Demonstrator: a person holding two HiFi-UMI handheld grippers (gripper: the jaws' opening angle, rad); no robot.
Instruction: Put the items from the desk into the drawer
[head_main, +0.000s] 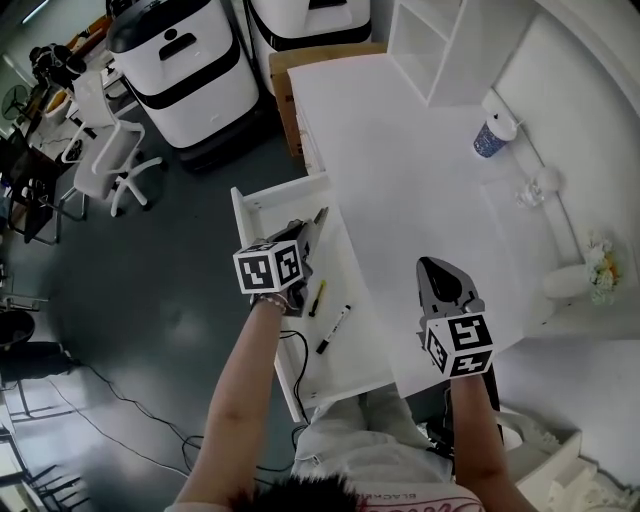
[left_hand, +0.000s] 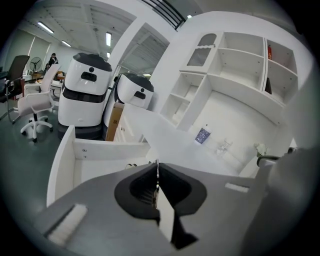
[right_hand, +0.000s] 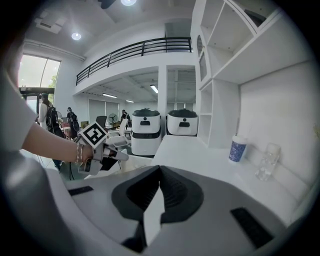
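The white surface (head_main: 400, 180) is flanked by the open drawer (head_main: 243, 212). The left gripper (head_main: 318, 218) is held over the drawer and the right gripper (head_main: 433, 264) over the surface, the fingers of both shut with nothing between them. A cup (head_main: 492, 135) is left on the surface; a marker (head_main: 333, 329) and a pen (head_main: 317, 298) are laid in the drawer.

bright, even ceiling light | fisheye edges dark | sharp

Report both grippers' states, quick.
Left gripper: closed, holding nothing.
Right gripper: closed, holding nothing.
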